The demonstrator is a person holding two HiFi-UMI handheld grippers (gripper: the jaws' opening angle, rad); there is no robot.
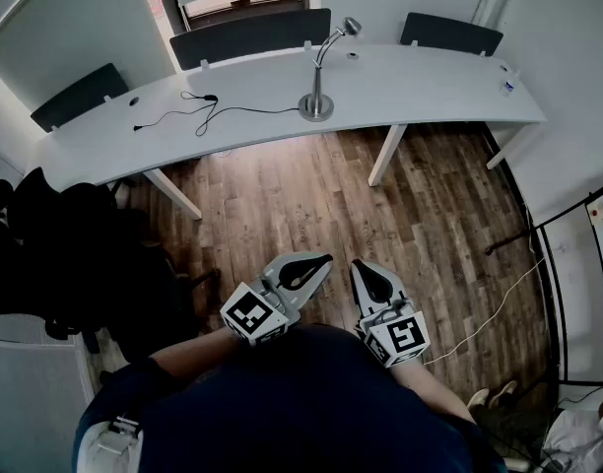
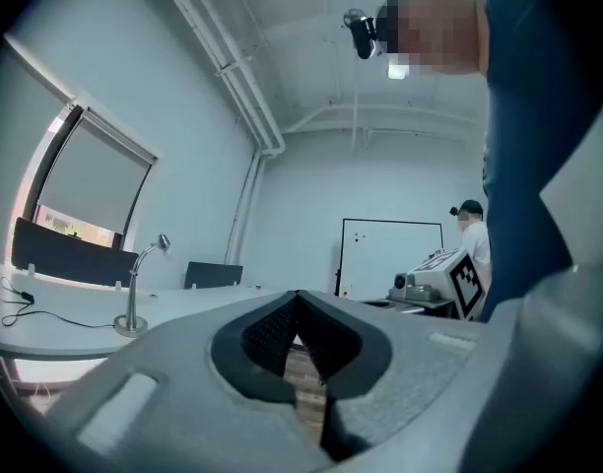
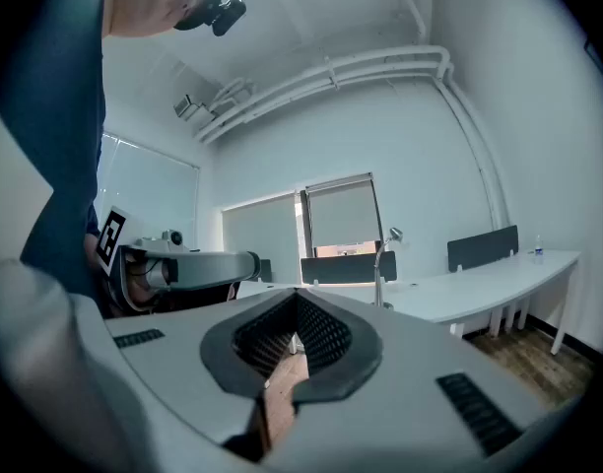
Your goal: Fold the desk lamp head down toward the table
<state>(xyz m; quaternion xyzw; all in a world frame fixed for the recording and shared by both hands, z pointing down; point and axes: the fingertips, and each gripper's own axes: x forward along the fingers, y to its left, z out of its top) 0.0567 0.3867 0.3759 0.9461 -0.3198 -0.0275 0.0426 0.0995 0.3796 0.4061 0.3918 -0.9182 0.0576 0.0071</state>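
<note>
A silver desk lamp (image 1: 319, 85) stands upright on the long white curved table (image 1: 400, 87), its gooseneck rising to a small head (image 1: 350, 26) at the upper right. The lamp also shows far off in the left gripper view (image 2: 136, 294) and in the right gripper view (image 3: 384, 264). My left gripper (image 1: 319, 261) and right gripper (image 1: 364, 268) are held close to my body, well short of the table, above the wooden floor. Both are shut with nothing between the jaws. A black cable (image 1: 198, 114) runs from the lamp base across the table.
Dark chairs (image 1: 250, 35) stand behind the table. A black chair with dark clothing (image 1: 55, 254) is at the left. A white cord (image 1: 499, 308) lies on the floor at the right. A person (image 2: 471, 239) stands near a whiteboard (image 2: 390, 259).
</note>
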